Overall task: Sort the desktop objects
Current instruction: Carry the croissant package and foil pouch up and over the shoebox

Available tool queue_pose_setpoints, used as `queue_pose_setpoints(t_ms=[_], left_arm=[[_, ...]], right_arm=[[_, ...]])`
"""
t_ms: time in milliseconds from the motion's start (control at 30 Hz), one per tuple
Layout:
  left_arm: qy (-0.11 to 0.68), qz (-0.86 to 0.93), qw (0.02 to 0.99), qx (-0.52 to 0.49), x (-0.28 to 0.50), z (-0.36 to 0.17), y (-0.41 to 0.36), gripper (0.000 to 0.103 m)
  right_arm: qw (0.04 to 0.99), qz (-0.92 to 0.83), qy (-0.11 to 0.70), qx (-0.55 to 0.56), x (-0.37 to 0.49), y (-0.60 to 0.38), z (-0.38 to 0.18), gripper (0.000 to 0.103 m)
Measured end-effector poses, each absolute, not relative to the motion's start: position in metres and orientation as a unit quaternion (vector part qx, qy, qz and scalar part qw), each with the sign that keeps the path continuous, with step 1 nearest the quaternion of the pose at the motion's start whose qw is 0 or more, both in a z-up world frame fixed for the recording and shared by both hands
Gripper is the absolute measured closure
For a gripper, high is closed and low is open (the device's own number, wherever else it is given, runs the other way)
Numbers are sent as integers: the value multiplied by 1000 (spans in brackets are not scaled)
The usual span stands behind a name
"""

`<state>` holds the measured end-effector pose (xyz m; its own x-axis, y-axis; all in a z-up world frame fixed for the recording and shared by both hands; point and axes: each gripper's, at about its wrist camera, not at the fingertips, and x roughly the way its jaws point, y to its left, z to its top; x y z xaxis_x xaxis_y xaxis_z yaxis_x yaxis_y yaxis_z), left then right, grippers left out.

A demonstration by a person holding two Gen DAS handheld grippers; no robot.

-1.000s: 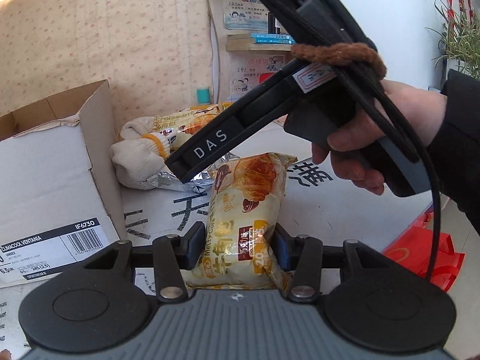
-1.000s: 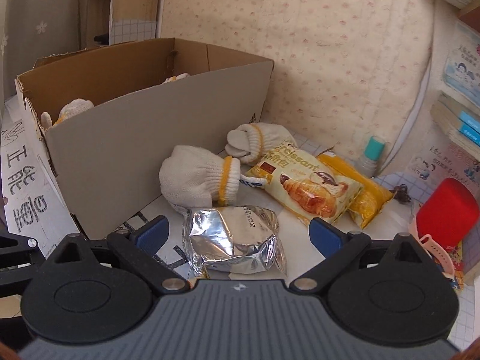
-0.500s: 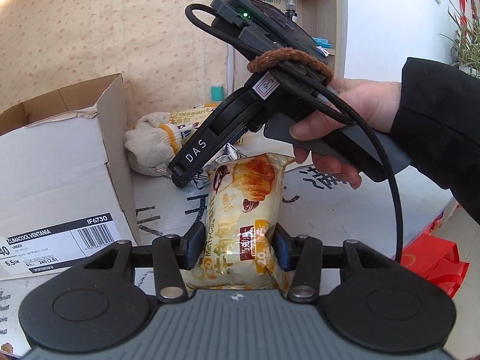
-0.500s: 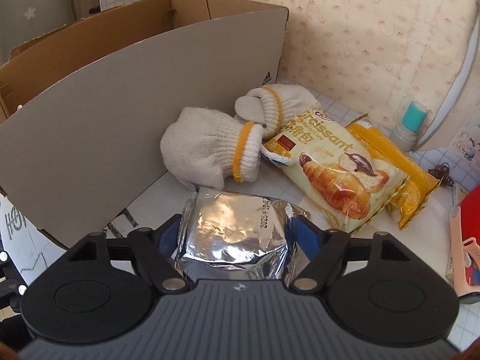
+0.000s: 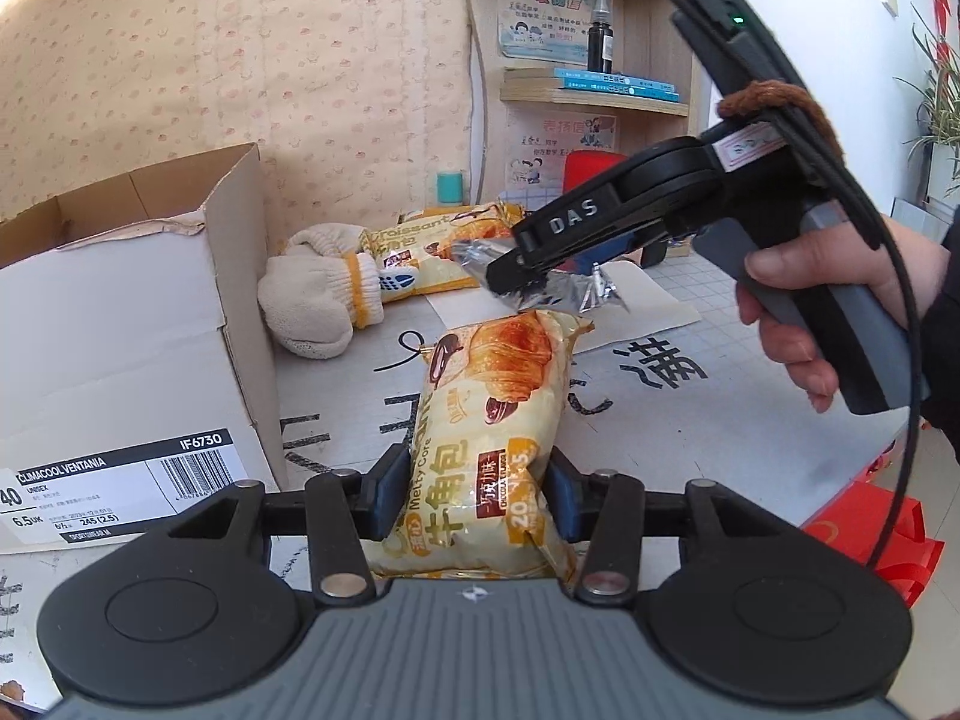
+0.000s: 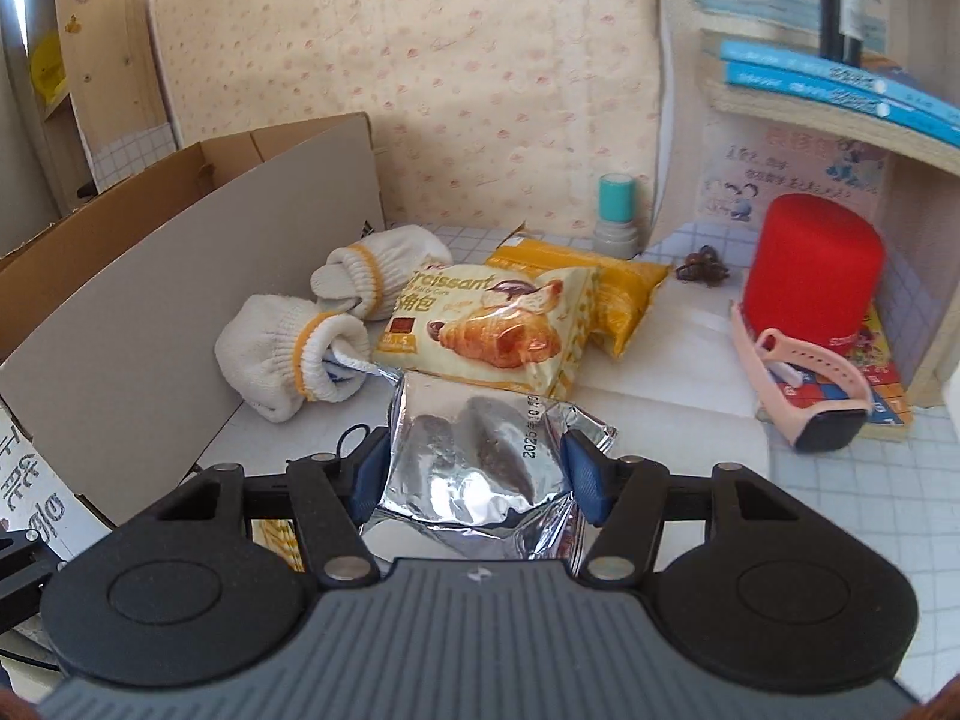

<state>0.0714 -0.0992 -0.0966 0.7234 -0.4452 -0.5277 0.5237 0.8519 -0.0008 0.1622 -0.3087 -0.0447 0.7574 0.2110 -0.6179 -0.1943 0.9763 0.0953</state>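
My left gripper [image 5: 471,495] is shut on a yellow croissant packet [image 5: 489,414], held above the desk. My right gripper [image 6: 477,474] is shut on a silver foil packet [image 6: 474,456], lifted off the desk; in the left wrist view that gripper [image 5: 516,276] hangs at centre right with the foil packet [image 5: 570,291] in it, held by a hand [image 5: 840,288]. Another croissant packet [image 6: 492,324] and an orange packet [image 6: 624,282] lie behind. Two white gloves [image 6: 288,348] with yellow cuffs rest beside the open cardboard box [image 6: 180,276].
A red cylinder [image 6: 810,264] stands at the right with a pink watch band [image 6: 804,372] in front of it. A teal-capped bottle [image 6: 618,216] stands by the back wall. Shelves with blue books [image 6: 840,84] rise on the right. A red bag [image 5: 870,540] lies below the desk edge.
My right gripper closed on the foil packet and lifted it off the desk, drawing back from the box. My left gripper kept its hold on the croissant packet.
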Motion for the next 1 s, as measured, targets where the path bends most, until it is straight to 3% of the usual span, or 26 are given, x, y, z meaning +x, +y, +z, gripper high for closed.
queue_pose_setpoints(t_ms=[333, 1000], left_arm=[[248, -225, 941, 57, 80, -79, -105, 56], [158, -162, 974, 25, 48, 10, -84, 57]], right_arm=[[961, 30, 274, -12, 88, -309, -23, 43], [975, -66, 212, -18, 20, -269, 36, 43]])
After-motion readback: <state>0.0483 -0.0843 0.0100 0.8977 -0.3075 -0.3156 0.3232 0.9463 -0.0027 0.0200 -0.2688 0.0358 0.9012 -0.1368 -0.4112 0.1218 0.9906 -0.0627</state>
